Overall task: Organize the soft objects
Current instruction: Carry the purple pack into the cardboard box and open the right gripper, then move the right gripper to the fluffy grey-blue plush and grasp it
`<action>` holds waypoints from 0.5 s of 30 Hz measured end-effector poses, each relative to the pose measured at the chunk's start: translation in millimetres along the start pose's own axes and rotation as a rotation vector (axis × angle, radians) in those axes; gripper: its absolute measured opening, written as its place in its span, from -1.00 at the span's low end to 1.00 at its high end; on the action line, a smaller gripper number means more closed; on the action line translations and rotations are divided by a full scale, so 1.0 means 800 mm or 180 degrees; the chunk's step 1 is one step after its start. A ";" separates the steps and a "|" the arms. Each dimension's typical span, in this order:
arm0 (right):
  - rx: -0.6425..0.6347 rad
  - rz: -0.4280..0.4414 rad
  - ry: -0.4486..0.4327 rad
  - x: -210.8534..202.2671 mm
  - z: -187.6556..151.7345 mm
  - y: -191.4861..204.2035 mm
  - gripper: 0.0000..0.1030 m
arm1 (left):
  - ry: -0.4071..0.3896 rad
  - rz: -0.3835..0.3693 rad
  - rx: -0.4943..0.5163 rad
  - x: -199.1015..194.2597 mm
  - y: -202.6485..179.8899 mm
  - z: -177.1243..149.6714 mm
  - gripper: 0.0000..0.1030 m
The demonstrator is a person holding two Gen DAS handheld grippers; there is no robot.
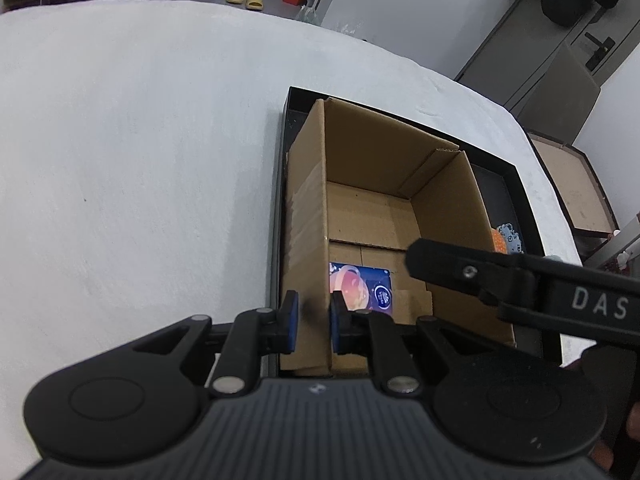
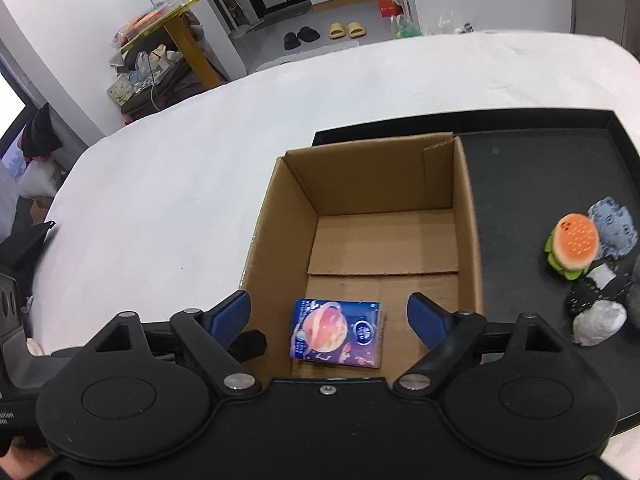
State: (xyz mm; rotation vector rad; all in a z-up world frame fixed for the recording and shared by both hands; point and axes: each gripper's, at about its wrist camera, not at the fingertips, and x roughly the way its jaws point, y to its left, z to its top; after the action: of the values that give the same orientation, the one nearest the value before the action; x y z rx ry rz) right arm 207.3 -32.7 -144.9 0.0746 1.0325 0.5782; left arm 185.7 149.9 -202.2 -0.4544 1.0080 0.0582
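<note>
1. The left gripper [image 1: 312, 322] is clamping its blue pads on the near left wall of the cardboard box [image 1: 308, 216].
2. The right gripper [image 2: 328, 316] is hovering over the box's near end, its jaws spread wide and gripping nothing.
3. A blue tissue pack [image 2: 338, 334] is lying flat on the box floor, directly below.
4. The box is sitting in a black tray [image 2: 536, 184] on the white table [image 2: 180, 184].
5. A plush burger [image 2: 574, 246] and other soft toys are lying in the tray, right of the box.
</note>
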 end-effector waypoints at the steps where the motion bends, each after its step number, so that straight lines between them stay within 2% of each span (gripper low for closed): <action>1: -0.0012 -0.0019 -0.0015 -0.003 0.000 -0.001 0.66 | -0.0016 0.0013 0.0013 -0.001 -0.001 0.000 -0.74; 6: -0.0085 -0.0088 -0.0097 -0.017 0.002 -0.013 0.75 | -0.0025 0.0118 0.0067 -0.003 -0.010 -0.001 -0.70; 9: -0.0139 -0.0150 -0.0160 -0.026 0.000 -0.021 0.79 | -0.0066 0.0186 0.0123 -0.005 -0.018 -0.002 -0.38; 11: -0.0120 -0.0170 -0.0192 -0.031 0.000 -0.031 0.81 | -0.0087 0.0221 0.0141 -0.004 -0.023 0.000 -0.07; 15: -0.0068 -0.0275 -0.0307 -0.044 0.001 -0.052 0.84 | -0.0152 0.0306 0.0190 -0.005 -0.034 0.002 0.29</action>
State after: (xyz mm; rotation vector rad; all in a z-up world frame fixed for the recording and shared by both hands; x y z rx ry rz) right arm 212.2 -85.2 -130.7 0.0385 0.9311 0.5021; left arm 191.7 126.3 -188.9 -0.3483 0.9816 0.1244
